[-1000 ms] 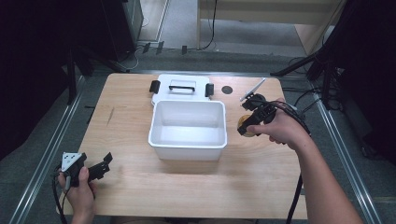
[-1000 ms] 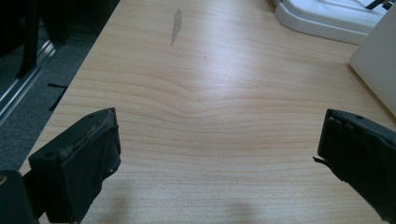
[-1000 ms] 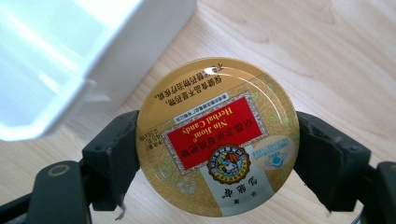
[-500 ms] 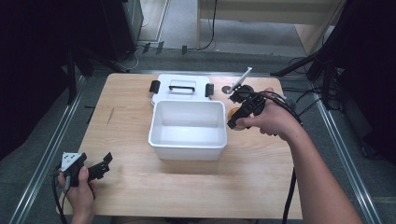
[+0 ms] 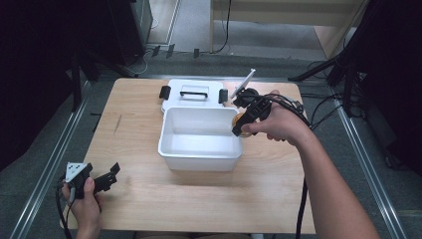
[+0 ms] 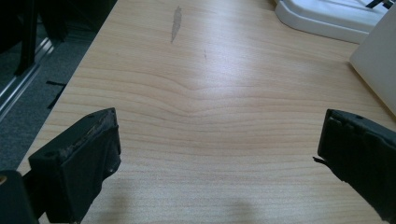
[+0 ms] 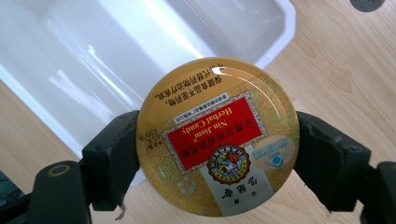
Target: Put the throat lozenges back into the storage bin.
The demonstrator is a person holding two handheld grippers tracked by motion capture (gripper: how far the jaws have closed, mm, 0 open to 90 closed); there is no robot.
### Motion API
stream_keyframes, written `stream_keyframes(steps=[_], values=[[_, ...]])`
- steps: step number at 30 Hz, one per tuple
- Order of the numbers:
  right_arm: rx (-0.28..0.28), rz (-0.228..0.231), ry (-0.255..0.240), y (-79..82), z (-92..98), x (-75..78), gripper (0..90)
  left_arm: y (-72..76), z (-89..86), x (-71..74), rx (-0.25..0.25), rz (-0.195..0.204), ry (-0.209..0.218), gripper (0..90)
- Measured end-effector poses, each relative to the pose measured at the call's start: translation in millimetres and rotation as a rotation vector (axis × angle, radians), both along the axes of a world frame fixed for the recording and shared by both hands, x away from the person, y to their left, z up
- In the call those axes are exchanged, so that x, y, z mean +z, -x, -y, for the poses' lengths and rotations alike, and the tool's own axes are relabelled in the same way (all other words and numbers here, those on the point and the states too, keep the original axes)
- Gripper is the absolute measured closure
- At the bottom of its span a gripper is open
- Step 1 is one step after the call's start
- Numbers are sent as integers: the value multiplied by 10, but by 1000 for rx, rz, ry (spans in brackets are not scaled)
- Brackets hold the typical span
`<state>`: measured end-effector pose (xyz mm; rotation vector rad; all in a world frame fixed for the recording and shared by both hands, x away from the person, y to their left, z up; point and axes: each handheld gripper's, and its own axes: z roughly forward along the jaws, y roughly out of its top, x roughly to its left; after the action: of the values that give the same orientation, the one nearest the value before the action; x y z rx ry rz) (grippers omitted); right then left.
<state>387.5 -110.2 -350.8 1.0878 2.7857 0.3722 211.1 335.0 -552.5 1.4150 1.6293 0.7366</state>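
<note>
**Candy tin held at the rim of the white tub**

The right gripper (image 5: 242, 121) has its two black jaws pressed against opposite sides of a round gold candy tin (image 7: 218, 143), whose red label reads "Herbal Candy" upside down in the right gripper view. In the high view the tin (image 5: 239, 119) sits at the right edge of the open white tub (image 5: 171, 144); from the gripper's own camera it hangs partly over the tub's rim (image 7: 280, 37) and partly over the bare wood. Whether it touches the rim is hard to judge from either angle.

Behind the tub, touching or just beside its far wall, lies a white lid (image 5: 176, 85) with a black handle and black clips at its ends.

The left gripper (image 5: 112, 175) rests in the person's left hand (image 5: 85, 205) near the front left corner of the wooden table (image 5: 134, 119), well apart from the tub. Its jaws stand wide apart with only wood grain between them, and a corner of the tub (image 6: 378, 60) shows at the right of its view.
</note>
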Motion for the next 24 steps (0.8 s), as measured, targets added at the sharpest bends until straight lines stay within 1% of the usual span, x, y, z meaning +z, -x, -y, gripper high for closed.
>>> stream_keyframes(steps=[1,4,9,11,13,17,19,20,21,23,24], values=[[9,-3,7,-4,-33,-6,210,-2,-3,0,-1,1,0,0],[9,-8,8,-4,-68,-10,210,-4,-7,-1,-2,0,3,0],[37,-4,-6,-17,-163,-31,210,-5,-7,-2,-1,2,5,0],[76,8,-1,-25,-225,-70,210,-5,-8,-2,-1,3,7,0],[104,17,1,-26,-264,-99,210,-6,-9,-2,-1,1,6,0],[183,43,8,-23,-318,-158,210,-8,-11,-3,1,0,9,0],[228,60,-3,-21,-331,-181,210,-9,-13,-3,-1,-2,9,0],[228,60,-3,-21,-331,-181,210,-9,-13,-3,-1,-2,9,0],[271,78,-12,-18,-341,-197,210,-9,-13,-3,-1,-2,9,0],[329,98,-15,2,-356,-216,210,-9,-13,-3,-1,-3,9,0],[329,98,-15,2,-356,-216,210,-9,-13,-3,-1,-3,9,0]])
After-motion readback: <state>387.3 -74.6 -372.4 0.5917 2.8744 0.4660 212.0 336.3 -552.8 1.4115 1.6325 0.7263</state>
